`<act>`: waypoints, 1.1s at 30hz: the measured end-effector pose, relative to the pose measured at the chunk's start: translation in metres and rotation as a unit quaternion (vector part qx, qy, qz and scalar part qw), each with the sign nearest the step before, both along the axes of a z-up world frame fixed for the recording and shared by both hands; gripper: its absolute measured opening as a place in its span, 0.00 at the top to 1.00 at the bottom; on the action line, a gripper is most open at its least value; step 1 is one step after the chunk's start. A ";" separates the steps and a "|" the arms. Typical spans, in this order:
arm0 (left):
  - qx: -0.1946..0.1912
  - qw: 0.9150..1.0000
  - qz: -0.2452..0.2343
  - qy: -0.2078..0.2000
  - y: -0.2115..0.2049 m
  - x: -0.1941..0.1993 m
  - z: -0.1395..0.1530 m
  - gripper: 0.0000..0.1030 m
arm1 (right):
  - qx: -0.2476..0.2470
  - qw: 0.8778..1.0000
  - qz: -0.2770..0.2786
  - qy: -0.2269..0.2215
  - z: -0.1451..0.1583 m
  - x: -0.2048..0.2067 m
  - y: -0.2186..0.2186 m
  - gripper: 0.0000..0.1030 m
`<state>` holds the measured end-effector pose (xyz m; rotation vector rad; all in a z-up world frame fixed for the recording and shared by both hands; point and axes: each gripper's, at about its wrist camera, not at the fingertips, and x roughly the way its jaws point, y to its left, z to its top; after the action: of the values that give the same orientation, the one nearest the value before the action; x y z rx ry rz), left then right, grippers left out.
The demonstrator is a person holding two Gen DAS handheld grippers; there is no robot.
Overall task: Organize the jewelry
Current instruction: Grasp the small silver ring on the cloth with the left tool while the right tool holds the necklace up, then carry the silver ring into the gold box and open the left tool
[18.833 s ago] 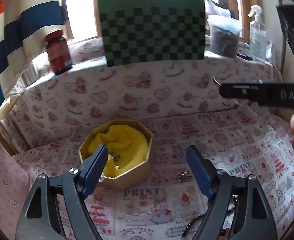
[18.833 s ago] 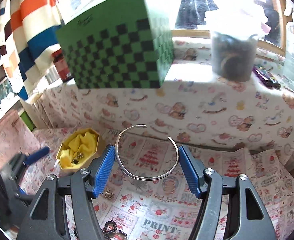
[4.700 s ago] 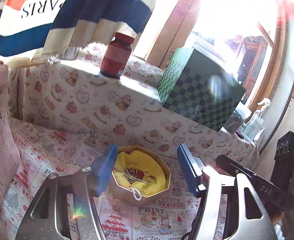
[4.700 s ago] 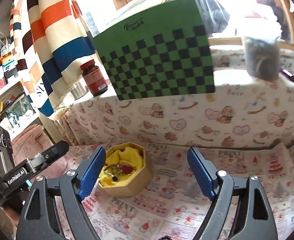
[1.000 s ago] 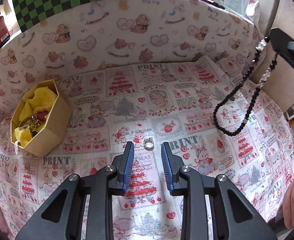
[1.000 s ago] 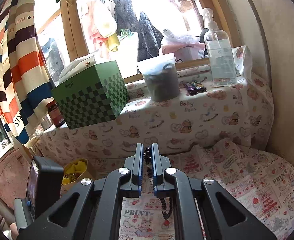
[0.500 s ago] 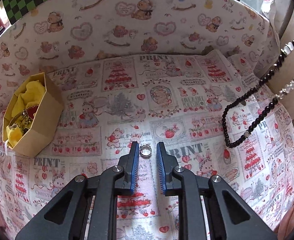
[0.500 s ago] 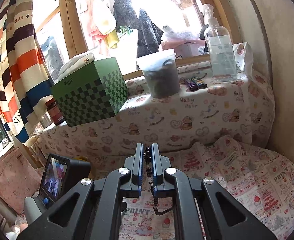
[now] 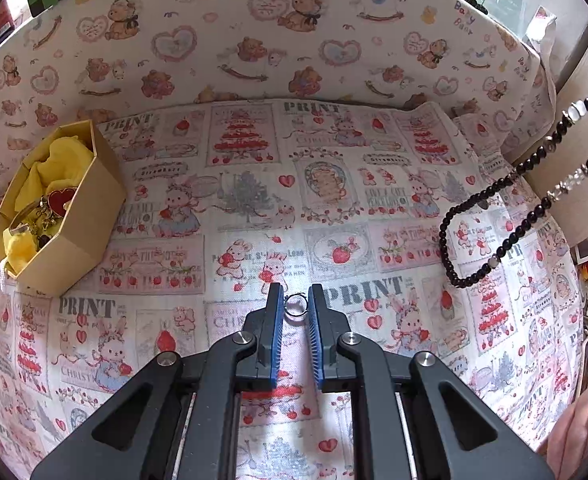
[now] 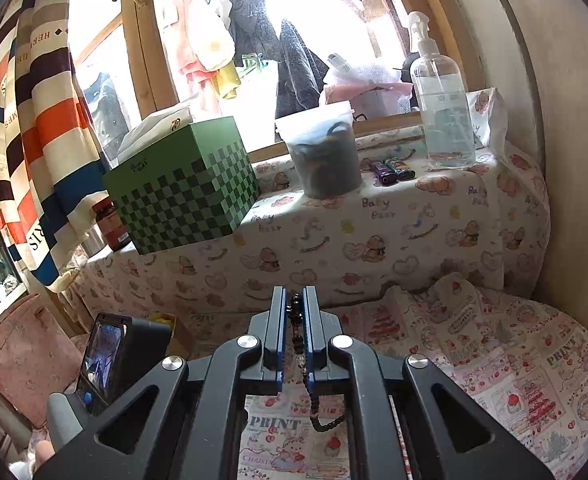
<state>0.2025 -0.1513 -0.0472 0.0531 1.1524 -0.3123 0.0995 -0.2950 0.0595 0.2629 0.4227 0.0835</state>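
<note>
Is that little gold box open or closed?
Open. The gold box has no lid on; its yellow lining and a red heart charm show inside.

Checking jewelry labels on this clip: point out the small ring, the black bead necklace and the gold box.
Small ring [image 9: 296, 306], left wrist view, on its metal band between the fingers.
Black bead necklace [image 9: 459, 282], left wrist view, on its hanging loop's lower beads.
Gold box [image 9: 80, 236], left wrist view, on its outer side wall.

A lived-in home: below the wooden window [image 10: 254, 40] hang striped curtains [image 10: 34, 112], with a teddy-print cloth [image 10: 373, 232] over its sill.
</note>
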 end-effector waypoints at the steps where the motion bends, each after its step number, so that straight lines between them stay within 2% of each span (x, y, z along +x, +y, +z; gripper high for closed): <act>1: 0.002 1.000 -0.001 -0.004 0.002 -0.003 0.002 0.89 | -0.001 1.000 0.002 0.000 0.000 0.000 0.001 0.92; 9: -0.003 0.999 0.003 -0.033 0.032 -0.035 0.029 0.89 | 0.001 1.000 0.019 -0.017 0.002 -0.004 0.003 0.92; 12: 0.000 0.998 0.010 -0.054 0.045 -0.049 0.042 0.89 | 0.023 0.998 0.039 -0.038 0.006 -0.010 0.000 0.92; 15: 0.012 0.995 0.035 -0.095 0.059 -0.061 0.058 0.89 | 0.048 0.994 0.070 -0.062 0.012 -0.019 -0.001 0.92; 19: 0.016 0.986 0.057 -0.158 0.074 -0.077 0.080 0.89 | 0.034 0.993 0.080 -0.086 0.018 -0.028 0.006 0.92; 27: -0.031 0.970 0.102 -0.218 0.120 -0.087 0.108 0.89 | 0.026 0.992 0.094 -0.081 0.014 -0.029 0.016 0.92; 33: -0.123 0.961 0.123 -0.217 0.163 -0.060 0.108 0.89 | 0.025 0.992 0.107 -0.062 0.005 -0.018 0.024 0.92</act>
<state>0.1421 0.0115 0.0607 -0.2302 0.6687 -0.2064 0.0814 -0.2706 0.0645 0.2601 0.3248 0.3202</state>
